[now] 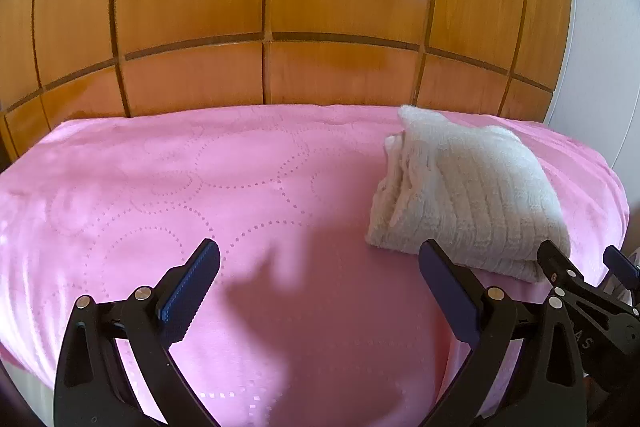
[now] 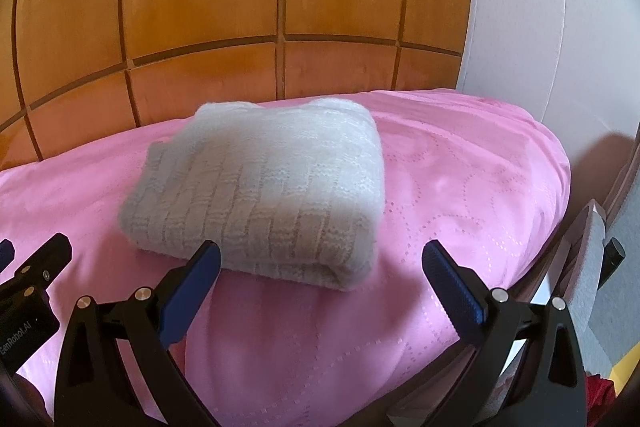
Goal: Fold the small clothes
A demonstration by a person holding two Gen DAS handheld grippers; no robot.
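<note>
Right wrist: pink bedspread (image 2: 440,187), wooden panelled wall (image 2: 200,7) behind, white wall (image 2: 540,27) right.

I see a white knitted garment (image 2: 260,187), soft and ribbed, fuzzy at its edges. Under it the bed's pink cover (image 1: 180,187) looks like smooth cloth with a faint sheen and stitched dotted circles. The wooden panelling (image 1: 280,7) behind is glossy, grain visible. My left hand-held gripper (image 1: 320,259) is matt black plastic with ridged blue pads (image 1: 192,279) and small metal pins.
</note>
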